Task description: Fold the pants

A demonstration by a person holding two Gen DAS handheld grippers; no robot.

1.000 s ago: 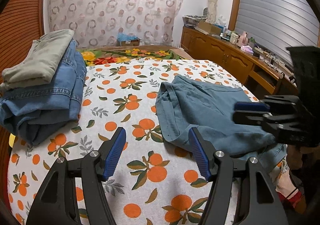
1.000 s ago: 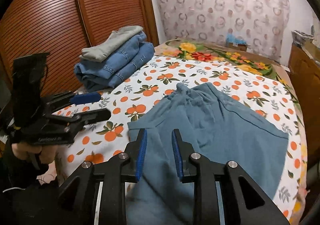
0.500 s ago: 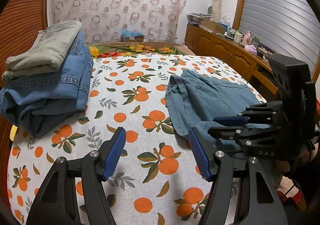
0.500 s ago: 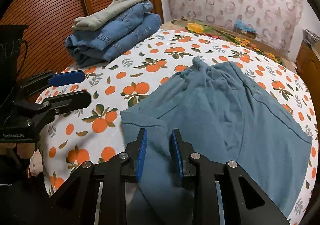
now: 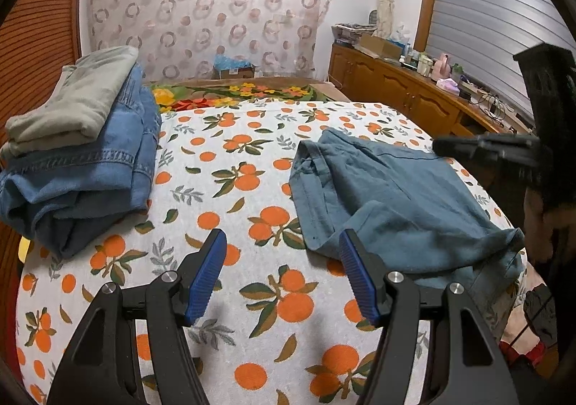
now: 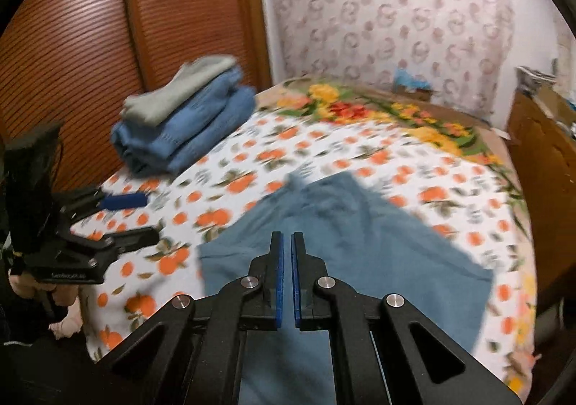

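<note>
Right gripper pressed nearly together since half a second ago, when gap was wider; nothing seen pinched, raised above teal-blue cotton pants. Near hem now lies doubled over on orange-print bedspread: first fold judged laid. Left gripper spread wide, empty, just beside pants' edge. Moulded lettering on left gripper body, illegible.

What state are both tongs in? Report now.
Left tongs: open, holding nothing.
Right tongs: shut, nothing gripped, above the pants.
</note>
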